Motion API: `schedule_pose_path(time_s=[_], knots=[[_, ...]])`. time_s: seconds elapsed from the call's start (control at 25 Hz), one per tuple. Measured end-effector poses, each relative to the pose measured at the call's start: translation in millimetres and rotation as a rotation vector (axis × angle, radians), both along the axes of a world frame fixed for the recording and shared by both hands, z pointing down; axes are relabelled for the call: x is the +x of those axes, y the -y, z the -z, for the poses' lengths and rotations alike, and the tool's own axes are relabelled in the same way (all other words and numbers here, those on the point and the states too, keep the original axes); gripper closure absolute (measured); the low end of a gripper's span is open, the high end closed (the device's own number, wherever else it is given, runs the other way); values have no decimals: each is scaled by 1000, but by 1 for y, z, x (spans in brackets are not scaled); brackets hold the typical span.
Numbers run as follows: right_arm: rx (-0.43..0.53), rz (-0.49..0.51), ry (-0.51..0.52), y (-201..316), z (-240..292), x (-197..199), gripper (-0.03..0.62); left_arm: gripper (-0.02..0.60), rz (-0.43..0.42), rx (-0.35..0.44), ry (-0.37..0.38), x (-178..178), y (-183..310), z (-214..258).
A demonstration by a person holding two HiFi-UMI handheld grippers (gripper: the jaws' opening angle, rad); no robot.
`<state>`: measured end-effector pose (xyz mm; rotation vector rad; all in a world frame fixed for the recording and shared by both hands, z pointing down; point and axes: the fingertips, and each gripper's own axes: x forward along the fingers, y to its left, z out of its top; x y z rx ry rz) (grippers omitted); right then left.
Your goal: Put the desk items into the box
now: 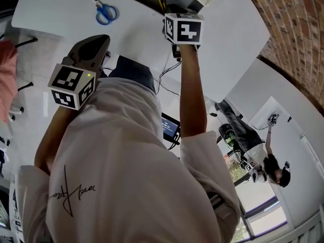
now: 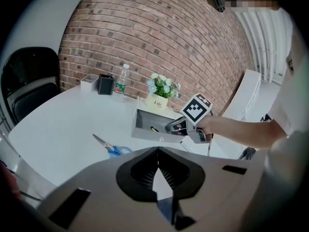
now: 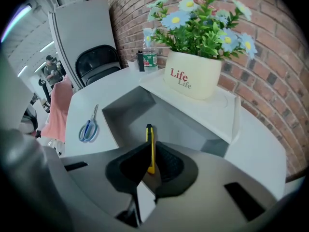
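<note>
A: Your right gripper (image 3: 149,148) has its jaws pinched narrow on the yellow utility knife (image 3: 150,133). You hold it by one end, and the other end, with its black tip, pokes out past the jaw tips over the open grey box (image 3: 126,111).

B: Yes, and your left gripper's camera shows that knife end inside the box's outline, above its floor. Whether it touches the floor, I cannot tell.

A: Your left gripper (image 2: 157,151) is another matter. Its jaws are closed tip to tip with nothing between them. You hold it back on the near side, close to your chest and well apart from the box.

B: The blue-handled scissors (image 3: 88,128) lie flat on the white table (image 3: 260,144), to the left of the box and apart from it. They are also well apart from both of your grippers.

A: On the far side of the box, a cream flower pot (image 3: 193,76) with blue and white flowers stands upright. It is on a white tray (image 3: 227,108) that sits just beside the box's far edge.

B: Farther off, toward the far left by the brick wall (image 3: 270,47), a water bottle (image 3: 150,59) stands upright next to a small dark holder (image 2: 105,84). A black chair (image 3: 96,62) stands beyond the table's left edge.
</note>
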<state>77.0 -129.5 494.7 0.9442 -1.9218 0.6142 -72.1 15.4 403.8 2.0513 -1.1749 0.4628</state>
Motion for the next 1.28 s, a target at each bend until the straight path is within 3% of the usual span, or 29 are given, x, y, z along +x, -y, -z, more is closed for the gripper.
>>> schedule_pose_path(time_s=[0.6,1.28], knots=[[83,1,35,-24,36,-1,549,575,-80,38,1,11,-4,9],[120,-80,138,-75,67,2,559,575,-159,100,-7,24,-6,26]])
